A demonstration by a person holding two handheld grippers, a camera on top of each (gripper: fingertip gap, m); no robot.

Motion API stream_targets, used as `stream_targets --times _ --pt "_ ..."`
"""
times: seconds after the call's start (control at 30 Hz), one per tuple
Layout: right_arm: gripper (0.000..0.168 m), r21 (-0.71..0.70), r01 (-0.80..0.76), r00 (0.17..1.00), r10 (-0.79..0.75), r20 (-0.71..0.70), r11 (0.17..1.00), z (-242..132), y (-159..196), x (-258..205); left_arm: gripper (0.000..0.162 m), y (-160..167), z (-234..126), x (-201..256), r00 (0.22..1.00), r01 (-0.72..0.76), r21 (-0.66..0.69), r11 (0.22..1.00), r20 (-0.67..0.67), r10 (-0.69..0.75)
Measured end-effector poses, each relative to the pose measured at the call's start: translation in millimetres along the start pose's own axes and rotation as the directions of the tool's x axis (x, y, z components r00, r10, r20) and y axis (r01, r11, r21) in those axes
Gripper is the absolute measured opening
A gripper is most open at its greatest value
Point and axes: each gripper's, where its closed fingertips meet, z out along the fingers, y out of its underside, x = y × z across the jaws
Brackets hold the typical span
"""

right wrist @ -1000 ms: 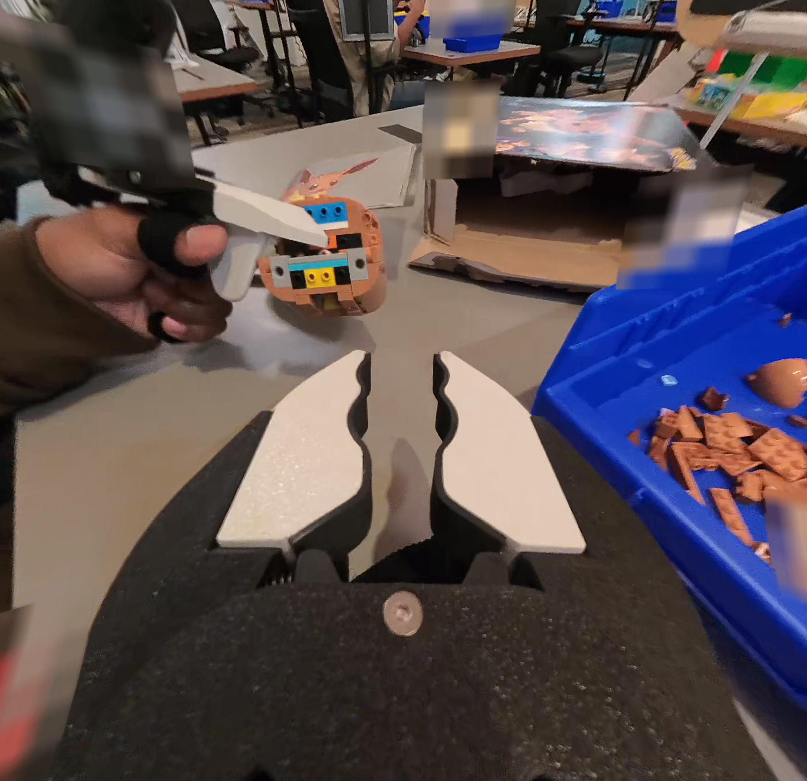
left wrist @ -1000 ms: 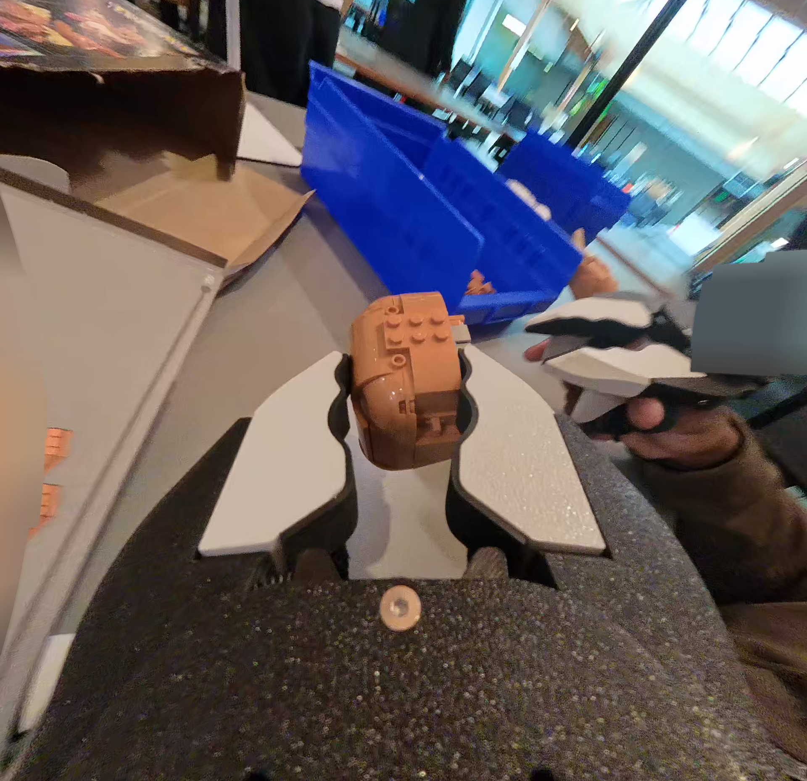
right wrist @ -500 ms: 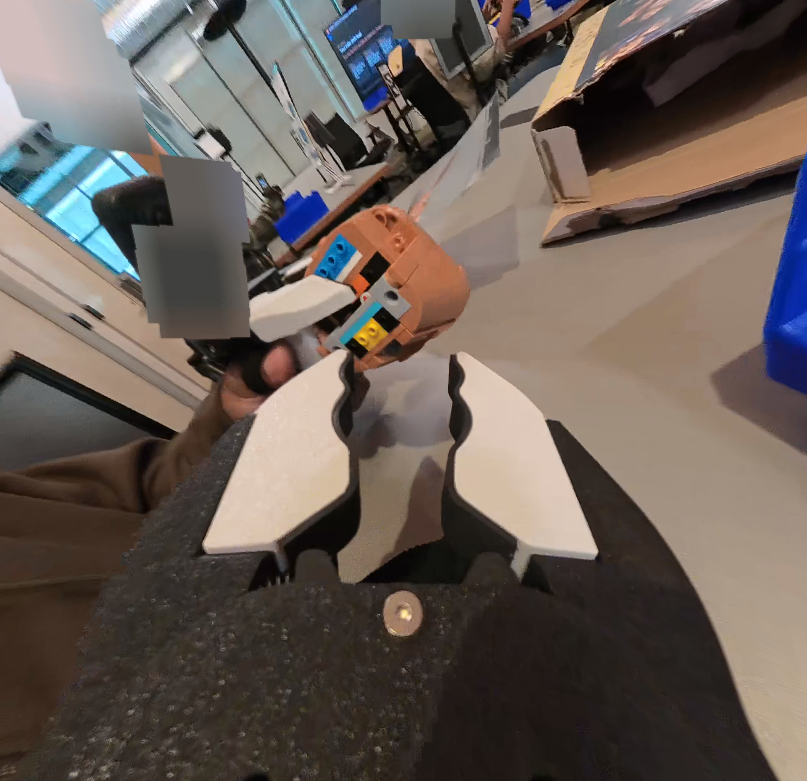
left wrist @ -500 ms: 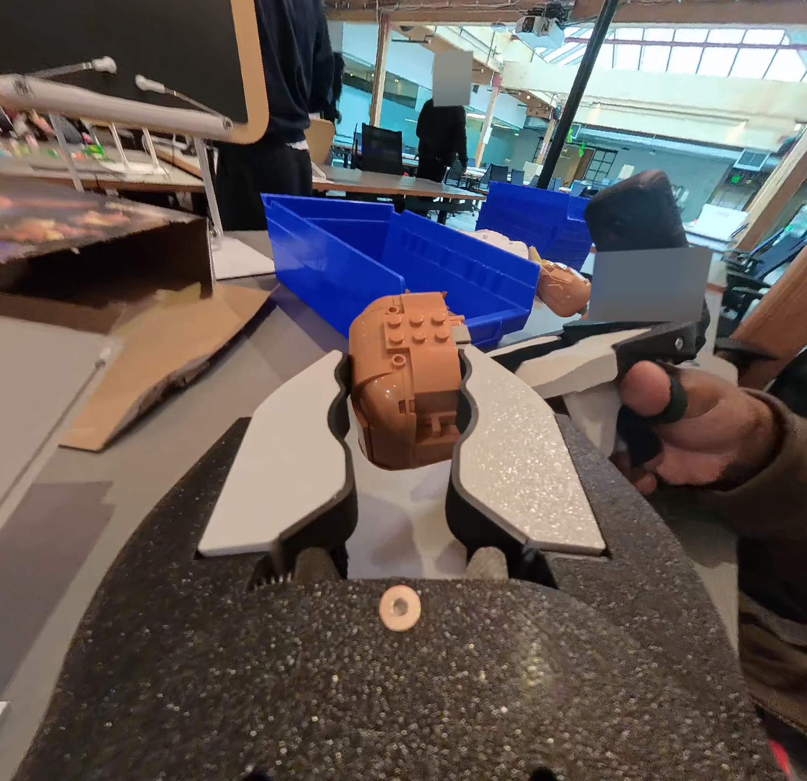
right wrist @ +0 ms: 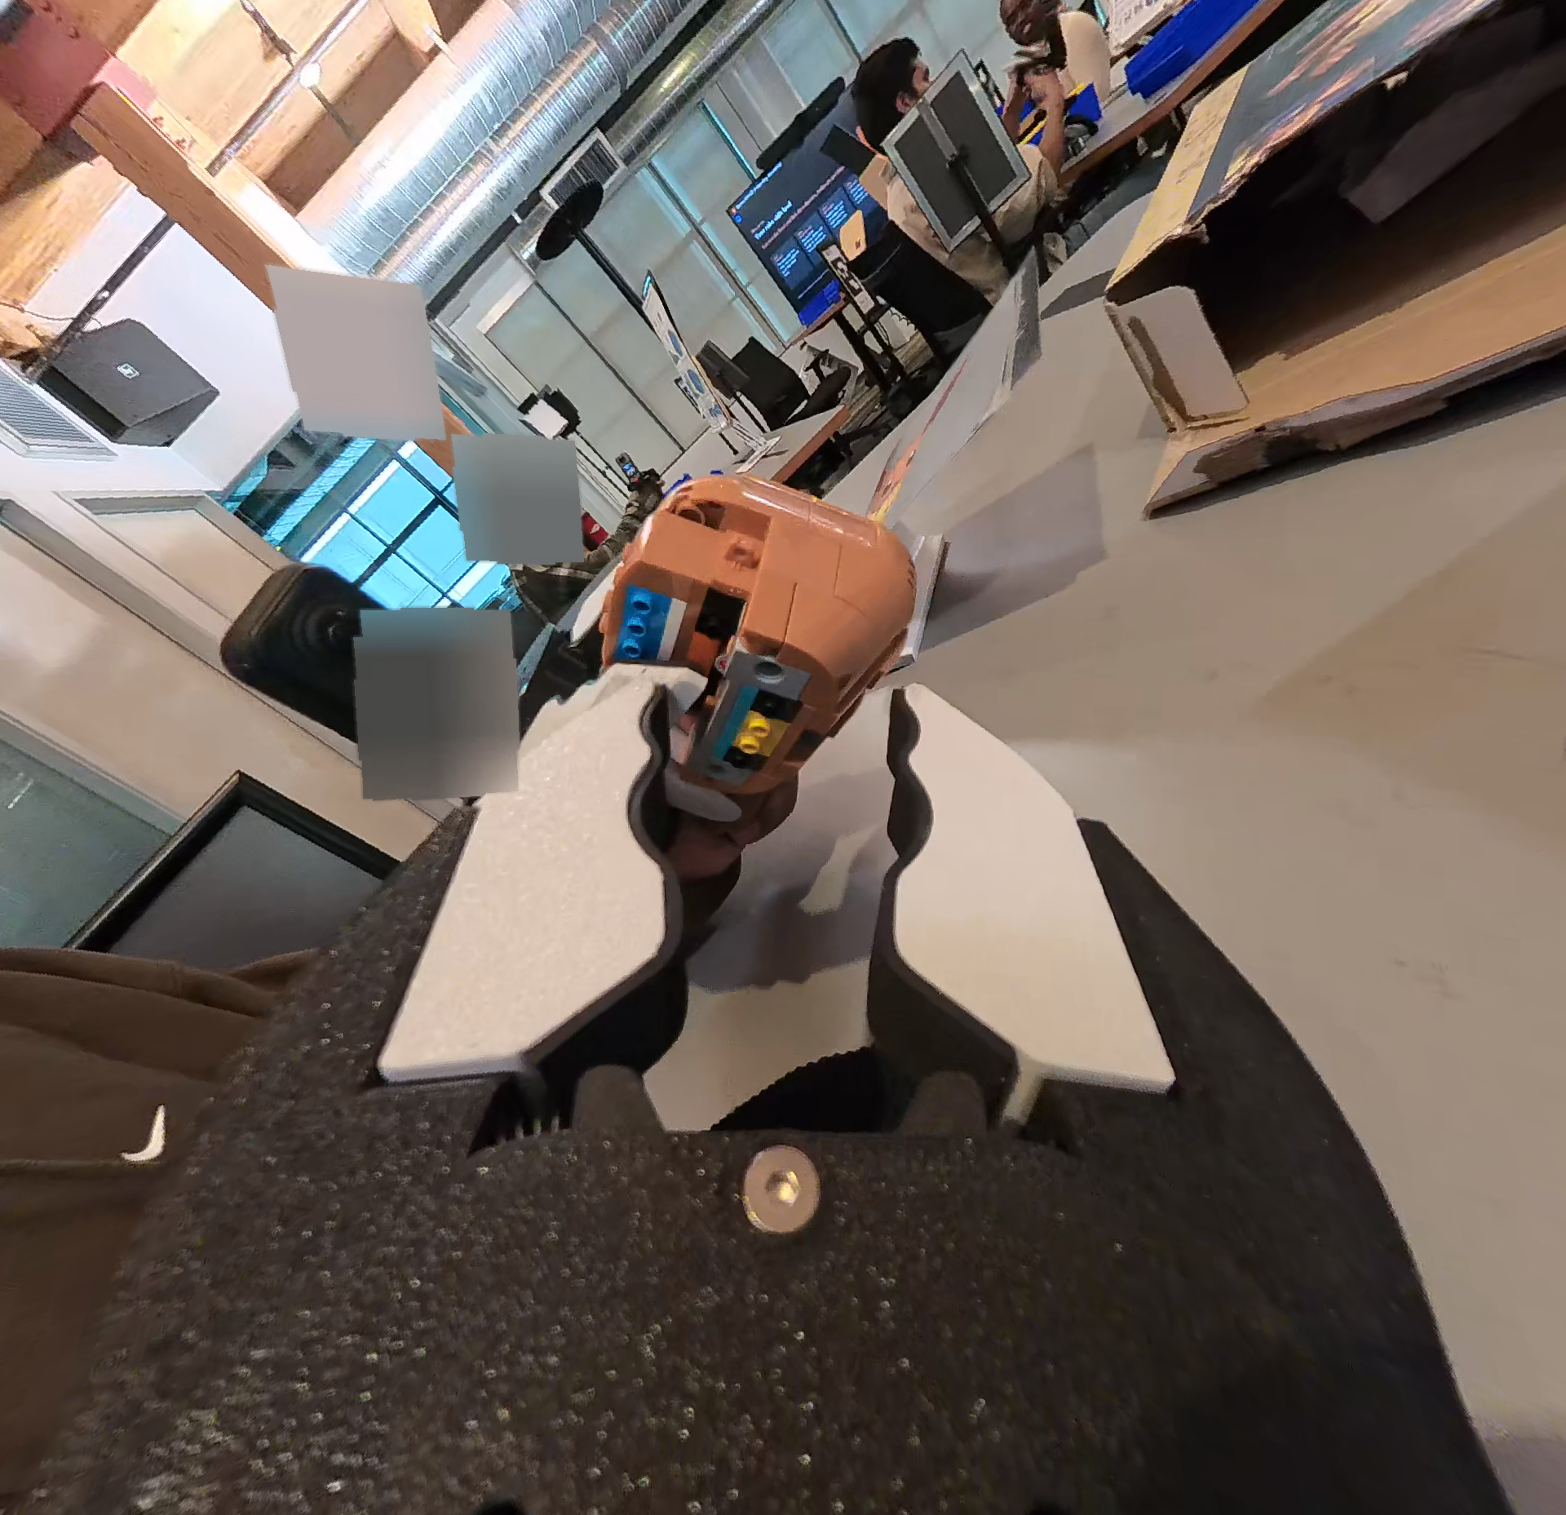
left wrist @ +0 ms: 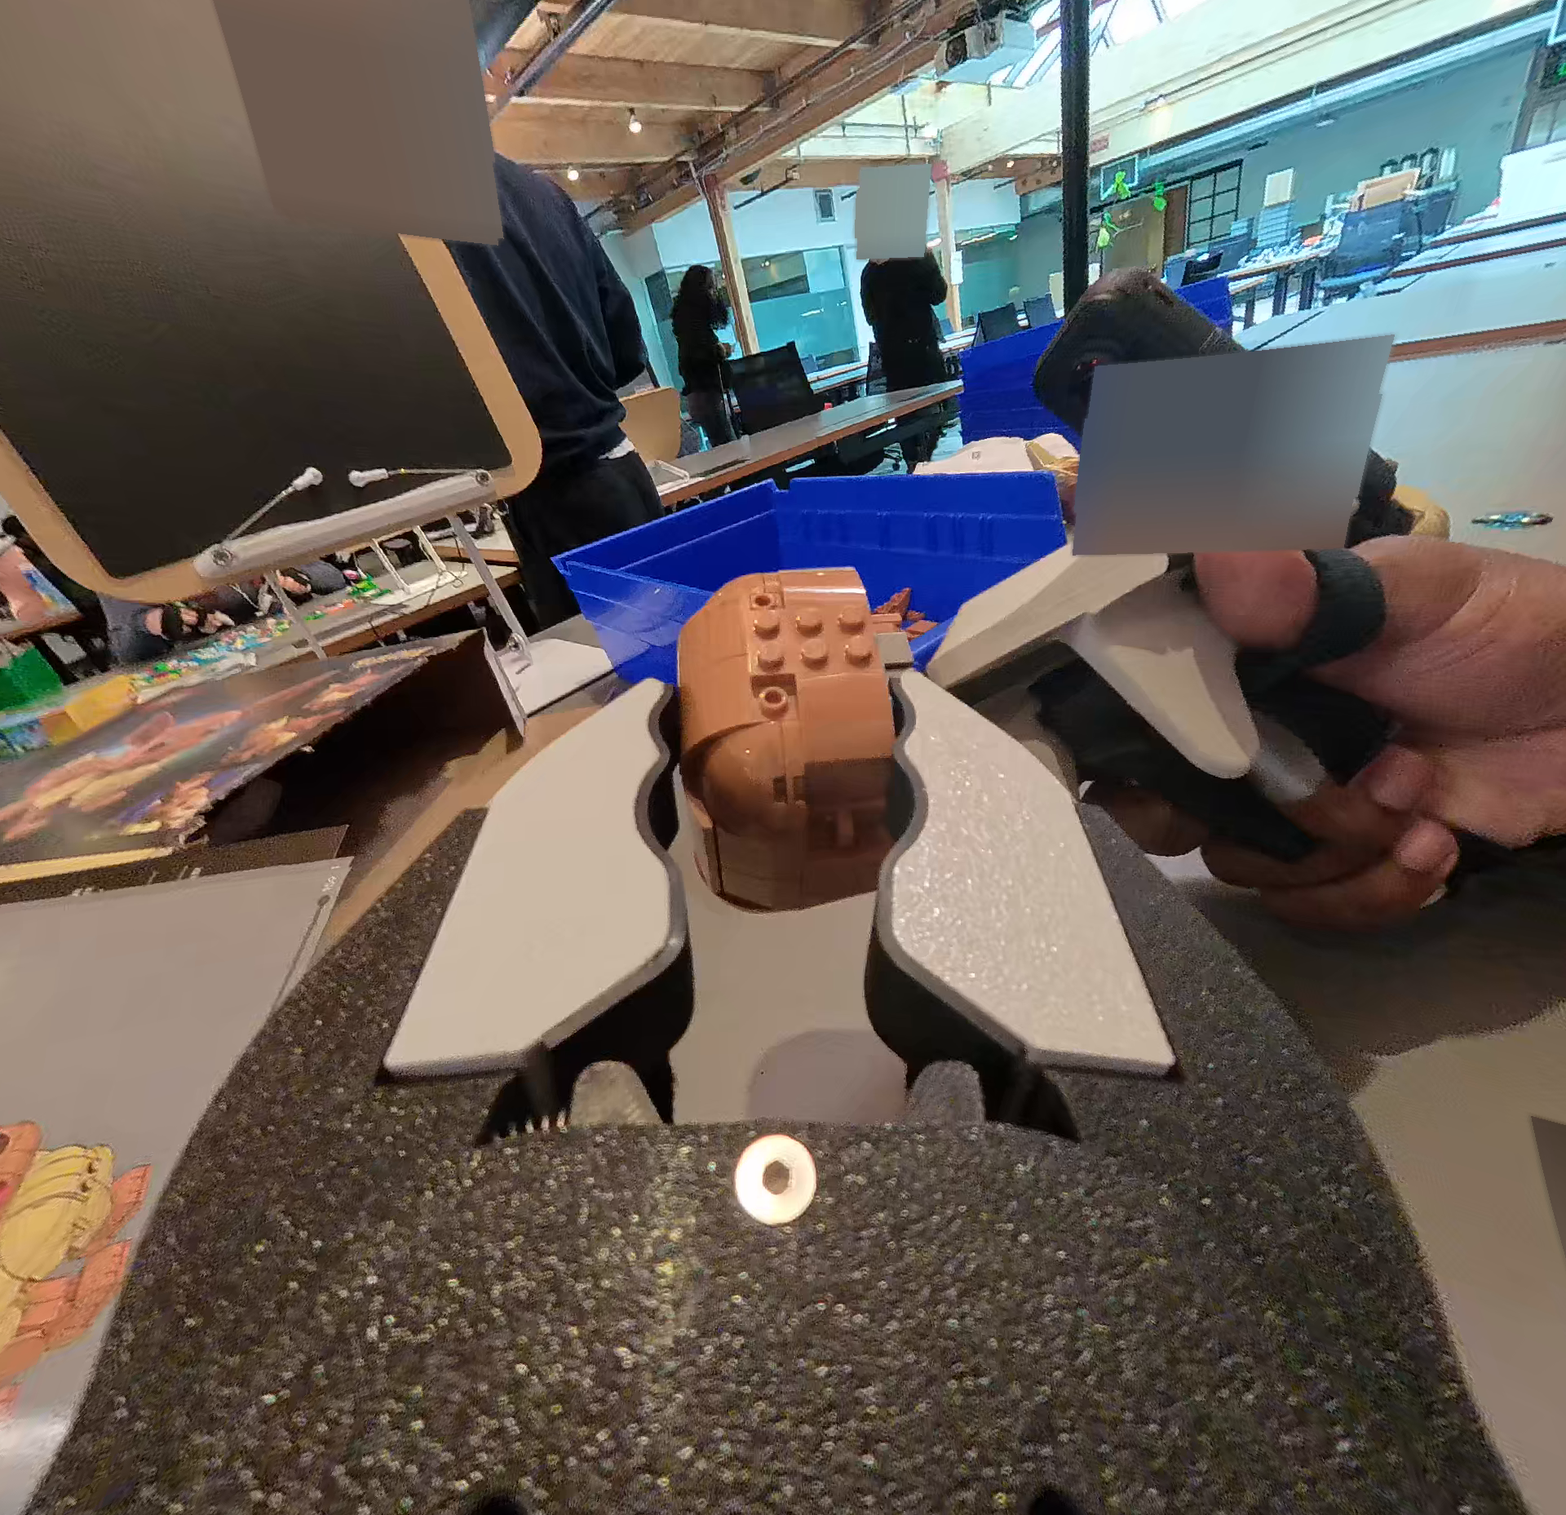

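Firmly, the left tongs [left wrist: 784,783] pinch a brown brick model [left wrist: 784,745] — right tongs [right wrist: 775,783] spread, empty, just beside it.

The right gripper [right wrist: 780,745], fingers [right wrist: 559,898] apart, faces a brown brick model [right wrist: 763,627] held by another gripper above the grey surface [right wrist: 1271,754].

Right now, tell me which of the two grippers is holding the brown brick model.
The left gripper: its fingers are shut on the brown brick model. The right gripper is open, pointed at the model without gripping it.
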Motion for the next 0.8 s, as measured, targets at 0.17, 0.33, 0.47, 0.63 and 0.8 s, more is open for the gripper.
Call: stream_targets --times 0.17,0.33,0.47,0.63,0.8 --pt "0.047 0.018 0.008 1.0 -0.008 -0.005 1.0 -1 -2 -1 0.047 -2 -1 1 0.997 -0.071 0.016 0.997 0.014 0.071" --pt "0.047 0.044 -0.008 1.0 0.008 0.0 0.999 -4 -4 -2 0.047 -4 -1 9 0.969 -0.243 0.017 0.97 0.041 0.242" --pt "0.045 0.038 -0.022 1.0 0.021 0.016 0.999 -3 0 -4 0.046 -9 -3 14 0.941 -0.334 0.04 0.942 0.061 0.332" --pt "0.029 0.066 0.031 1.0 -0.031 -0.006 0.997 -5 -2 -4 0.046 -9 -3 14 0.942 -0.333 0.04 0.942 0.056 0.331" --pt "0.028 0.059 0.27 0.957 -0.261 -0.128 0.961 -8 -4 -6 0.047 -6 -3 14 0.959 -0.284 0.023 0.958 0.021 0.284"
